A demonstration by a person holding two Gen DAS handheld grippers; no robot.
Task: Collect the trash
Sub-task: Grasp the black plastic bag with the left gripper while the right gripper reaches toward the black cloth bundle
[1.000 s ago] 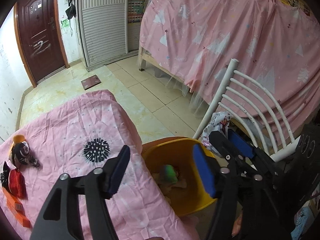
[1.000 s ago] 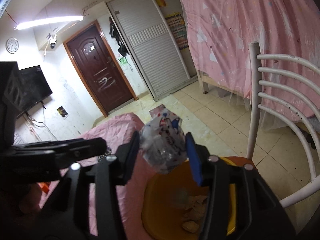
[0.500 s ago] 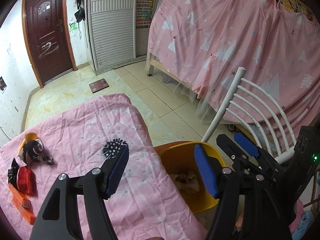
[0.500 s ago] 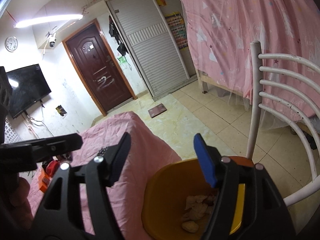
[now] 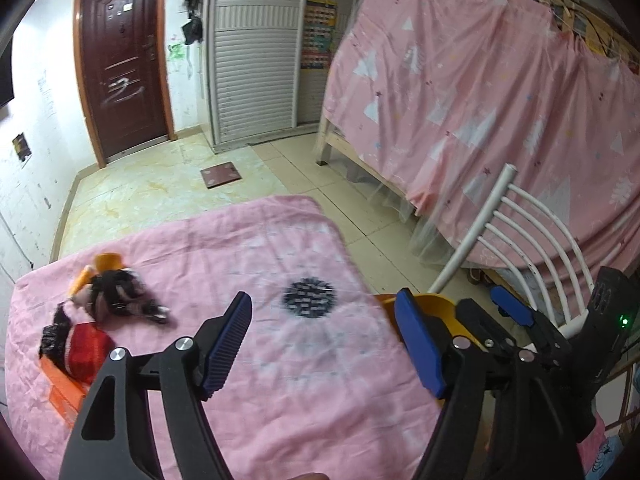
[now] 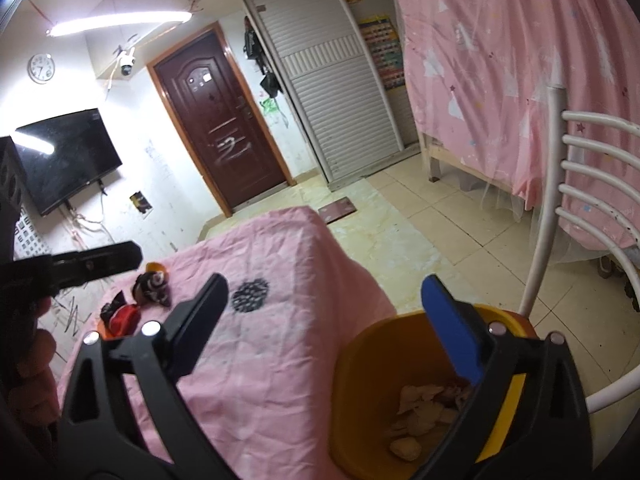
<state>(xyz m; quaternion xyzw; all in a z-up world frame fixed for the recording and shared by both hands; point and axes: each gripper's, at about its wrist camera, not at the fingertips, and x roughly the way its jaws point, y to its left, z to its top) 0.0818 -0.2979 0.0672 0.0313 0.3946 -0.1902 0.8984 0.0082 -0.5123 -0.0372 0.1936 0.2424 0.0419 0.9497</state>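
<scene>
With the right gripper (image 6: 324, 304) empty above the yellow bin (image 6: 360, 364), its jaws having just been opening to a wide spread with nothing between them, next step is probably fetching more trash from the pink-covered surface (image 5: 256, 248). Leftover trash sits at 9 o'clock in left wrist view: black-and-orange wrapper clump (image 5: 114, 290), red wrapper (image 5: 86, 350), orange packet (image 5: 62, 386). Left gripper (image 5: 324, 340) hangs over the surface, angled down, jaws spread and having just been opening a bit, empty. To do it well I'd swing left toward the clump, straddle one piece, pinch wrapper only, not the cloth. Black spiky mark (image 5: 308, 298) at 12 o'clock looks like a print on the cloth, can't tell for sure. Bin already holds crumpled paper (image 6: 424, 408).
</scene>
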